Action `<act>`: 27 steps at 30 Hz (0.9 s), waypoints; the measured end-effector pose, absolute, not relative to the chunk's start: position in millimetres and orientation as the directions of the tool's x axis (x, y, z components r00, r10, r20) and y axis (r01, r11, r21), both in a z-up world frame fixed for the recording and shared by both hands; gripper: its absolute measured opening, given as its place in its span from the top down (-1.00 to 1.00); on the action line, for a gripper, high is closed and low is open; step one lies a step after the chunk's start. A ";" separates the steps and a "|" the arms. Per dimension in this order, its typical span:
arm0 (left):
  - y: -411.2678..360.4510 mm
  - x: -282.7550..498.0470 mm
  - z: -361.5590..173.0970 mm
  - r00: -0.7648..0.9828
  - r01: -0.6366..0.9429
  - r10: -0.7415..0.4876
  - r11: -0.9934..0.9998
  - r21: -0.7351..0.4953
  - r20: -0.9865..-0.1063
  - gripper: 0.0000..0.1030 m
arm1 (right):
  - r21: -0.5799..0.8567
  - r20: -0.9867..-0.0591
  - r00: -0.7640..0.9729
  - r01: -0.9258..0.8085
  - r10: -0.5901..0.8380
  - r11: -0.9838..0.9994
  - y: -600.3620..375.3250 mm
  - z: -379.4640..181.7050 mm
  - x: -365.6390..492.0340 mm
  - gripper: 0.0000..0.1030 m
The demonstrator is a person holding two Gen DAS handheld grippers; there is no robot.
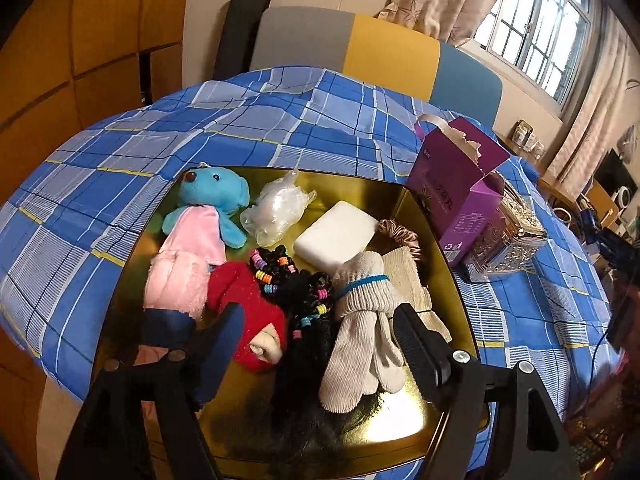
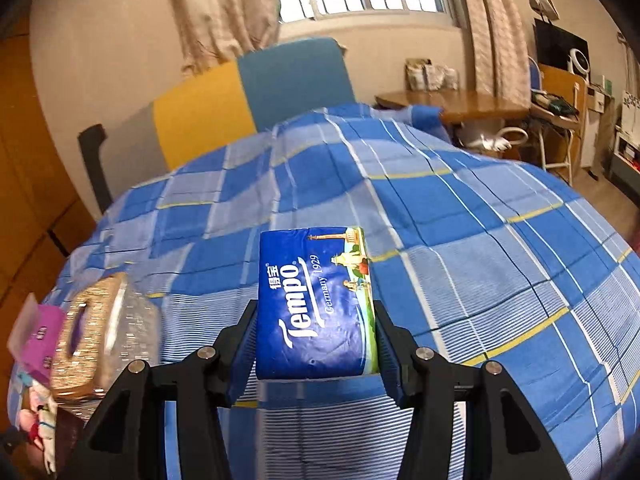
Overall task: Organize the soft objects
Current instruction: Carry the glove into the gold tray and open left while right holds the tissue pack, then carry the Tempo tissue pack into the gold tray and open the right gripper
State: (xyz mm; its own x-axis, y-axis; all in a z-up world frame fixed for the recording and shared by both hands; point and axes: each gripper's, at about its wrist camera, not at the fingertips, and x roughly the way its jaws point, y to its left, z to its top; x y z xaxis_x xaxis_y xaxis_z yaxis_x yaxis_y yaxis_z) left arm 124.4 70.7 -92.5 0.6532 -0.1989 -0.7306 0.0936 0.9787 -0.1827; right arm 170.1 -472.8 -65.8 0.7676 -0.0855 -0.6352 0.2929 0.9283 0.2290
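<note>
Right gripper (image 2: 316,344) clamped on Tempo tissue pack (image 2: 316,304), above checked cloth (image 2: 460,240): light, squashy, slick wrap; best pinched across long sides. Left gripper (image 1: 320,320) wide, empty, over gold tray (image 1: 424,216); knit gloves (image 1: 360,336) at one o'clock.

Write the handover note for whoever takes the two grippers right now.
Left gripper: open, empty, over the gold tray.
Right gripper: shut on the blue tissue pack, held above the checked cloth.
In the tray: blue plush, red hat, knit gloves, beaded hair ties, white block.
Purple box stands beside the tray.
Left: set the tissue pack down.
</note>
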 end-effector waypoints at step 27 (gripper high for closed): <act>136.9 100.9 -60.9 0.762 0.011 -0.150 0.976 -0.219 -0.630 -0.87 | 0.143 -0.770 0.323 -0.753 0.550 0.642 -110.6 -50.7 118.9 -0.03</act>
